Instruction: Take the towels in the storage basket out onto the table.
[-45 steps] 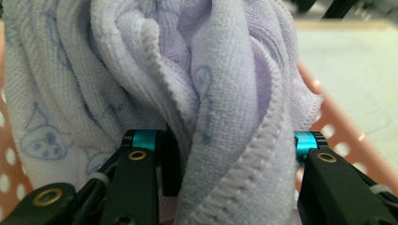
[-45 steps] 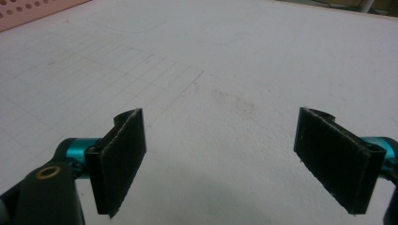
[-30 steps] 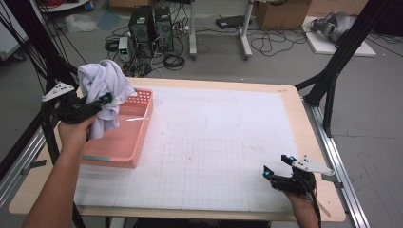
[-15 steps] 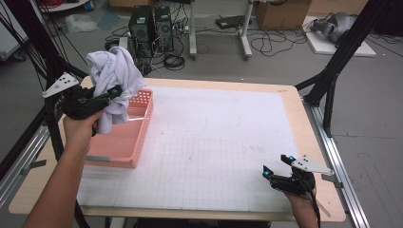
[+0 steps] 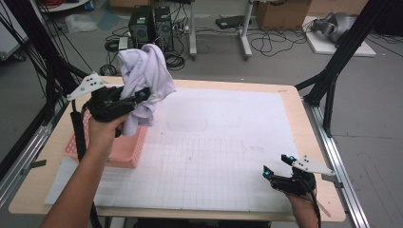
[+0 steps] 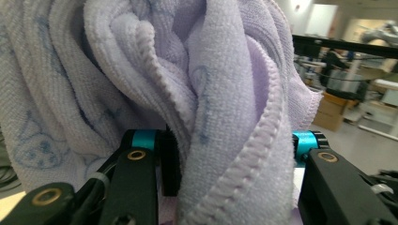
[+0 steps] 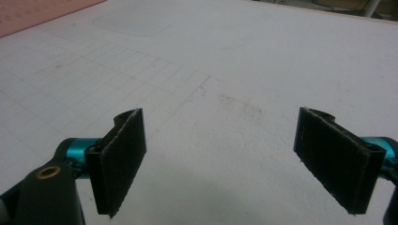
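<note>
The bench point(image 5: 228, 209) is pale wood with metal rails down both long sides. A white gridded mat point(image 5: 214, 152) covers most of its top, stretching from under the right claw point(image 5: 277, 166) across to the left claw point(image 5: 142, 97). A pink basket point(image 5: 124, 151) sits on the mat's left edge, directly beneath the left claw and well apart from the right one.

2 black grippers, left gripper point(image 5: 142, 96), right gripper point(image 5: 277, 167), teal finger mounts, brass screws, grey 3-cornered plates, black cables
</note>
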Motion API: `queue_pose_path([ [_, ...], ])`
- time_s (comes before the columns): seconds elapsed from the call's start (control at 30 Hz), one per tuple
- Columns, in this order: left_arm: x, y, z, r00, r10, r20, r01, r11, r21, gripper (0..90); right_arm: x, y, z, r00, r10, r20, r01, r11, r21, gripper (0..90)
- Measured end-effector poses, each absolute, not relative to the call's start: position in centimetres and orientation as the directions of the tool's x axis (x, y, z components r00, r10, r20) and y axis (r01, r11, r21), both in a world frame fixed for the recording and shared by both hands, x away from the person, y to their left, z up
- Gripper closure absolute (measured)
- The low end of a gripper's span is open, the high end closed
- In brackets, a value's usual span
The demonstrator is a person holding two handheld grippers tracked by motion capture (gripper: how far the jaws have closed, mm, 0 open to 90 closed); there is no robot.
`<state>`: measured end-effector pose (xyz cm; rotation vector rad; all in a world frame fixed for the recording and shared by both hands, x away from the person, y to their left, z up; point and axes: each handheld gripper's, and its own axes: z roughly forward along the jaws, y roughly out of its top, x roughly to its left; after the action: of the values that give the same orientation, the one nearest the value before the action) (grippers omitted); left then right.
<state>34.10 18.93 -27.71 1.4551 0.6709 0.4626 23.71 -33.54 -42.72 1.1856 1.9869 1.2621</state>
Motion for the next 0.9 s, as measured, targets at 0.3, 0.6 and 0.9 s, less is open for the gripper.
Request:
queue_pose_path([
  [0.3,34.1,14.6,-28.6,0.791,0.603,-0.102,0.109,0.025,0.994,57.2,23.7,-33.6,-42.7,-0.496,0.868,0.036,0.401,0.191,0.896,15.8],
  [0.6,34.4,10.6,-31.0,0.822,0.556,-0.121,0.154,-0.013,0.988,56.6,23.8,-33.6,-42.8,-0.498,0.867,0.036,0.403,0.194,0.894,15.8],
  [0.9,35.0,6.5,-34.1,0.841,0.525,-0.131,0.203,-0.082,0.976,56.4,23.8,-33.6,-42.8,-0.498,0.866,0.036,0.403,0.195,0.894,15.8],
])
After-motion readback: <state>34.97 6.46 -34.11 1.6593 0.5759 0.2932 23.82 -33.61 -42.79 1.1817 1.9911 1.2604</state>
